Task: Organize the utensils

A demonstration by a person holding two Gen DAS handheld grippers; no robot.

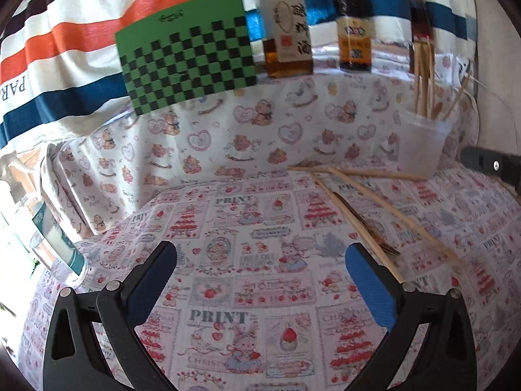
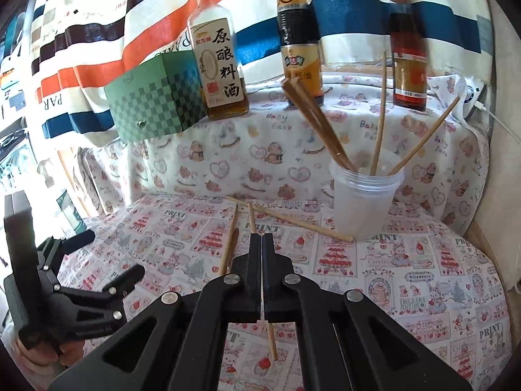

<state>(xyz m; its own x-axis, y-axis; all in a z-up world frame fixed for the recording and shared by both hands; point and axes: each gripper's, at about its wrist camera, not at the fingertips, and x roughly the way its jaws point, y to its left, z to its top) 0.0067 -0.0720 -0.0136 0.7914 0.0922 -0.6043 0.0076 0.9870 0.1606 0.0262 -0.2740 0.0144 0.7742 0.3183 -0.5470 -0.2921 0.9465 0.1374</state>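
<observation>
My right gripper (image 2: 262, 237) is shut on a pale wooden chopstick (image 2: 252, 218), which pokes out past the fingertips and trails back under the jaws. Two more loose chopsticks (image 2: 289, 218) lie crossed on the printed tablecloth just ahead. A clear plastic cup (image 2: 364, 202) at the right holds several upright chopsticks (image 2: 379, 130). My left gripper (image 1: 262, 251) hovers open over bare cloth with nothing between its blue pads; it also shows in the right wrist view as the left gripper (image 2: 112, 254). Right of it, a dark fork (image 1: 374, 231) lies among chopsticks (image 1: 394, 215), in front of the cup (image 1: 423, 143).
On the raised ledge behind stand a green checkered box (image 2: 153, 104), a cooking wine bottle (image 2: 221, 65), a dark sauce bottle (image 2: 299, 42) and a red-capped bottle (image 2: 407, 58). A striped cloth hangs behind them. A white cable (image 2: 498, 120) runs down the right edge.
</observation>
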